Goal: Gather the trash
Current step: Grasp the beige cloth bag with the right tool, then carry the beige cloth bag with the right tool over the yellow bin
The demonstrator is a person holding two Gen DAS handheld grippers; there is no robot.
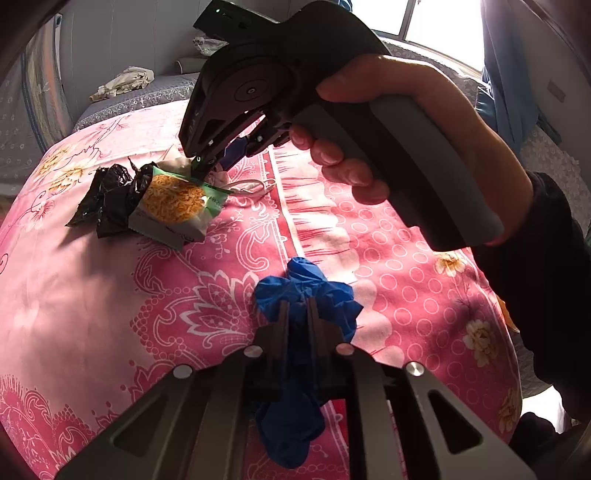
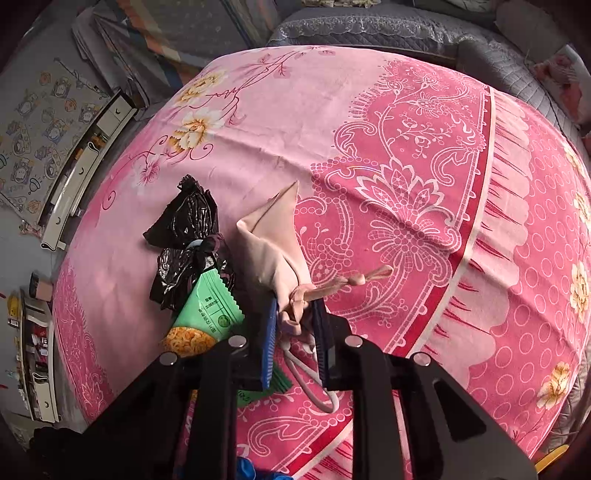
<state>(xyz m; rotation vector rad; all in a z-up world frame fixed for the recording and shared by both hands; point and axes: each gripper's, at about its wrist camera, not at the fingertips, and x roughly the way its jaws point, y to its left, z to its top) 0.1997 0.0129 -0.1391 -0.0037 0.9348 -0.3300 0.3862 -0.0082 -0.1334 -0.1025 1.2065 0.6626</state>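
Note:
My left gripper (image 1: pixel 297 314) is shut on a crumpled blue glove (image 1: pixel 295 288), held just above the pink floral bedspread (image 1: pixel 110 295). My right gripper (image 2: pixel 295 317) has its jaws closed around the knotted end of a beige cloth pouch (image 2: pixel 275 240); it shows from outside in the left wrist view (image 1: pixel 207 166), tips down at the trash pile. A crumpled black plastic bag (image 2: pixel 188 240) and a green noodle packet (image 2: pixel 207 317) lie just left of the pouch. They also show in the left wrist view, the bag (image 1: pixel 107 199) and the packet (image 1: pixel 173 206).
A white cord (image 2: pixel 314 380) loops on the bedspread under the right gripper. A grey quilted sofa (image 2: pixel 369 26) runs behind the bed. White drawers (image 2: pixel 85 162) and shelves stand on the floor to the left. A window (image 1: pixel 424 18) is at the back.

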